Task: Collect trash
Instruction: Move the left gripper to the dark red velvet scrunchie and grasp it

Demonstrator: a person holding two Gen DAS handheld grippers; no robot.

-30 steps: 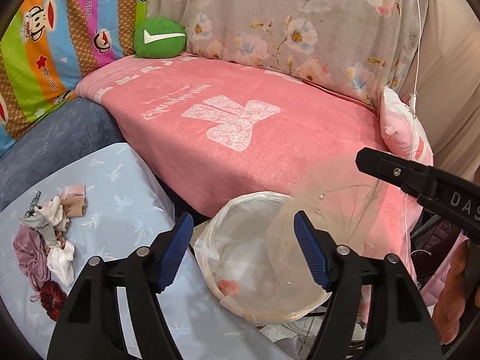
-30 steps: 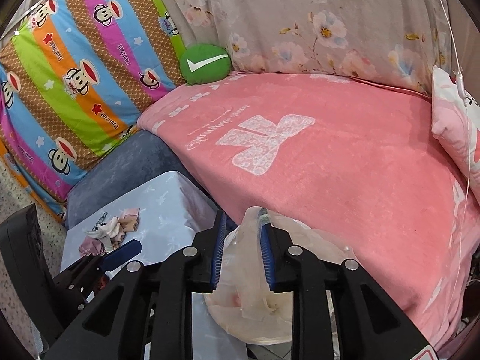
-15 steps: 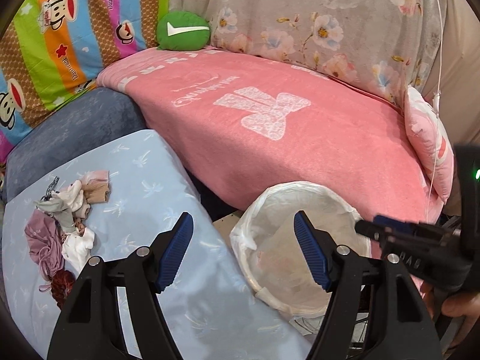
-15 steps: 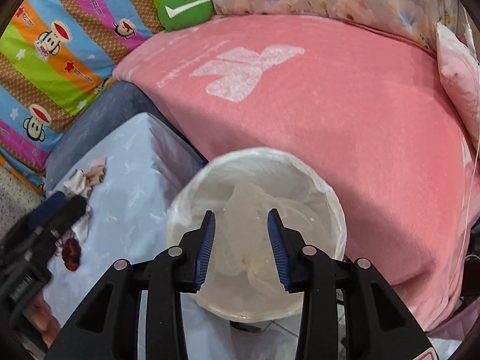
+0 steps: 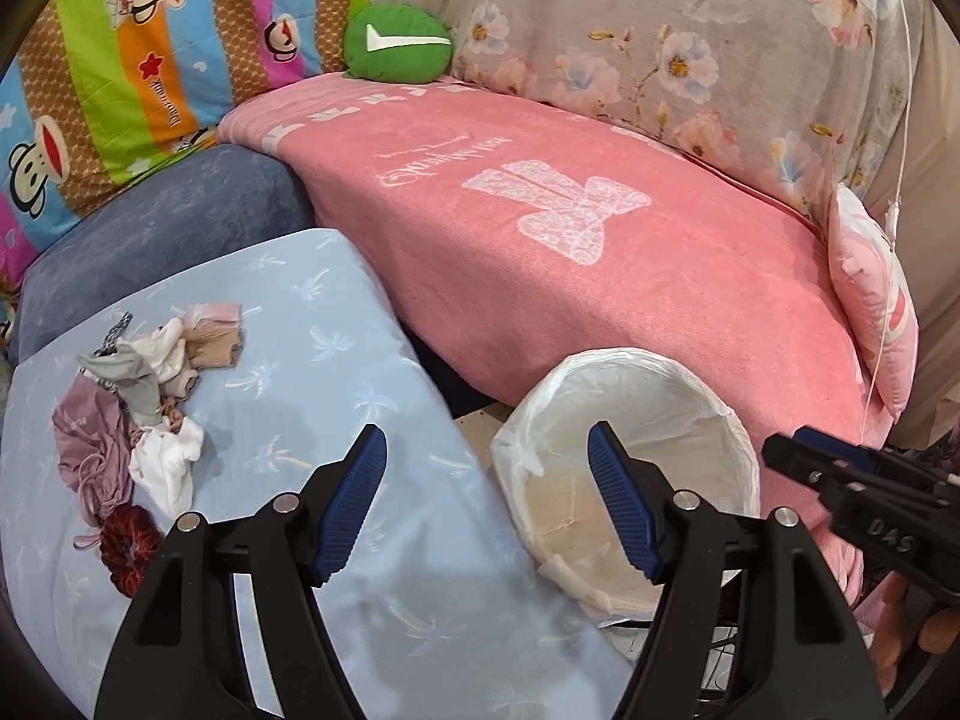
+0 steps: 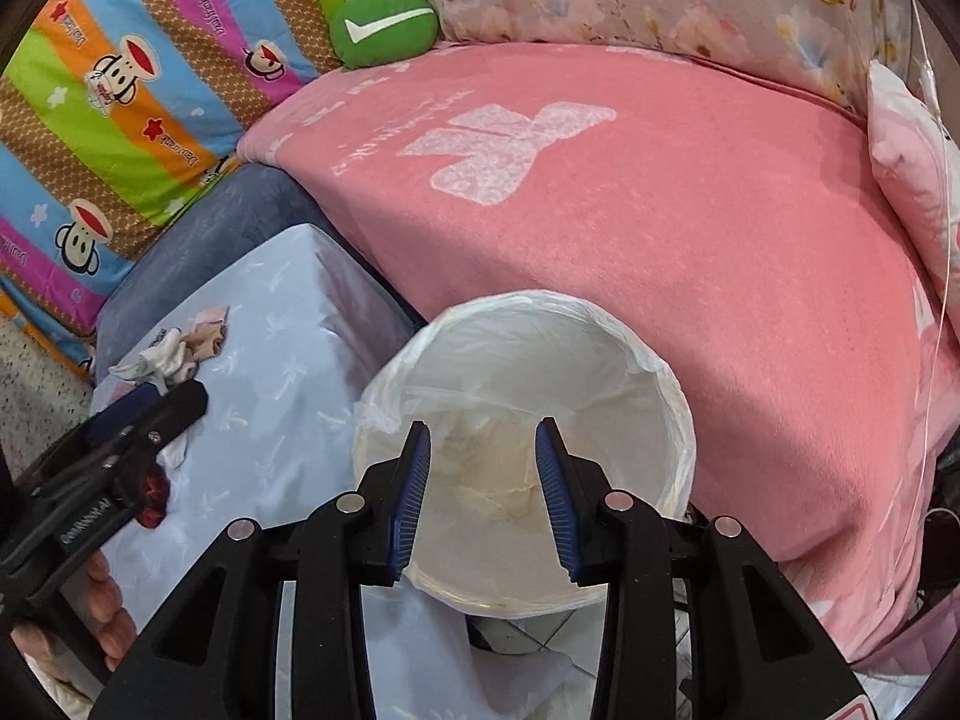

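My right gripper tilts down over the lined trash bin, jaws opening, nothing pinched; crumpled plastic lies inside. My left gripper hangs with jaws apart, empty, above the blue desk, cloth scraps on it. Pink bed behind.

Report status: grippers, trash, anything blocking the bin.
Right gripper over lined bin, jaws opening, nothing gripped. Left gripper open, empty. Crumpled plastic inside bin. Nothing blocking.

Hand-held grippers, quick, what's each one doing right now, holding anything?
Left hand-held gripper: open, nothing between its pads, over the blue cloth beside the trash bin.
Right hand-held gripper: jaws opening above the bin, holding nothing.
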